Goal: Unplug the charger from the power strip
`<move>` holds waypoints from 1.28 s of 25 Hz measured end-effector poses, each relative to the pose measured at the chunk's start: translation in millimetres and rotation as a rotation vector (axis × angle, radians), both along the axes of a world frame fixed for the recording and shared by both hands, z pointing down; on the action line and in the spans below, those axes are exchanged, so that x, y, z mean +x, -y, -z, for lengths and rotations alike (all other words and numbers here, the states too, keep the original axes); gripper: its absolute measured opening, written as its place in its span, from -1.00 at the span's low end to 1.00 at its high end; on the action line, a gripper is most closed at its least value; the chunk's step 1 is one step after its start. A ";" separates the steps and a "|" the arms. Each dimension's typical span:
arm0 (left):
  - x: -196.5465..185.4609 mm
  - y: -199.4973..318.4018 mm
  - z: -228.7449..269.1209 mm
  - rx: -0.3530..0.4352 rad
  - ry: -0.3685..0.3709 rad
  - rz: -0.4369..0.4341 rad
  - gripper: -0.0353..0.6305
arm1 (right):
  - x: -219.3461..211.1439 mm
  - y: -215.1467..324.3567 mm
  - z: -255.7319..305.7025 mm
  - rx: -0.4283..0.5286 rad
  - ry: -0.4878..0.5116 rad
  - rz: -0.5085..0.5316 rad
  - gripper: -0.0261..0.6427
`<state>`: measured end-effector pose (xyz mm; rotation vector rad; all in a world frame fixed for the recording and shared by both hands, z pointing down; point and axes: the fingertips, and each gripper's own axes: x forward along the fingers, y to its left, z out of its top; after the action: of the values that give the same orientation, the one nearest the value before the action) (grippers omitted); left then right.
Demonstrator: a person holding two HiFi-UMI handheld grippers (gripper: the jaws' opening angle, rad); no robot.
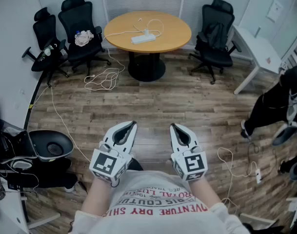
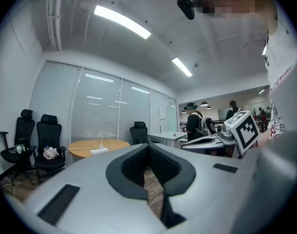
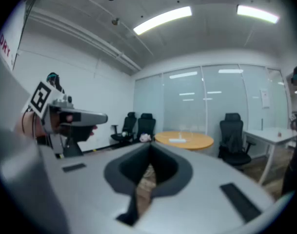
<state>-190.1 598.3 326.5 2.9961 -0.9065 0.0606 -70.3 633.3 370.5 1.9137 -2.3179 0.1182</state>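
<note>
white shirt [image 1: 160, 199], red print "VENTURE DRY"

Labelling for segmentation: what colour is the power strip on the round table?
White power strip; clearest in head view.

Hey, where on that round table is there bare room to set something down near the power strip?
The round table is bare on its right side, between the power strip and the right rim, and along the near edge. It is crowded behind the strip, where the white cable loops, and on the left, where a cable runs to the rim.
</note>
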 end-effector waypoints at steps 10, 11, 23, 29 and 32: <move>7.0 6.7 -4.0 -0.008 0.009 -0.005 -0.79 | 9.6 4.6 -3.8 -0.011 0.013 -0.020 -0.84; 7.8 7.7 -5.1 -0.010 0.011 -0.007 -0.79 | 11.4 5.4 -3.6 -0.009 0.025 -0.027 -0.84; 16.6 28.5 -23.8 -0.068 0.028 -0.003 -0.79 | 28.1 24.5 -18.7 -0.043 0.094 -0.042 -0.83; 25.3 72.0 -32.3 -0.087 0.037 -0.007 -0.79 | 38.8 64.8 -28.4 -0.075 0.101 -0.057 -0.83; 31.3 105.5 -38.2 -0.103 0.034 -0.009 -0.79 | 47.0 95.5 -32.5 -0.093 0.094 -0.068 -0.83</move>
<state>-158.8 492.8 364.7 2.9125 -0.8643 0.1547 -23.3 537.8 403.0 1.9824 -2.2611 0.3232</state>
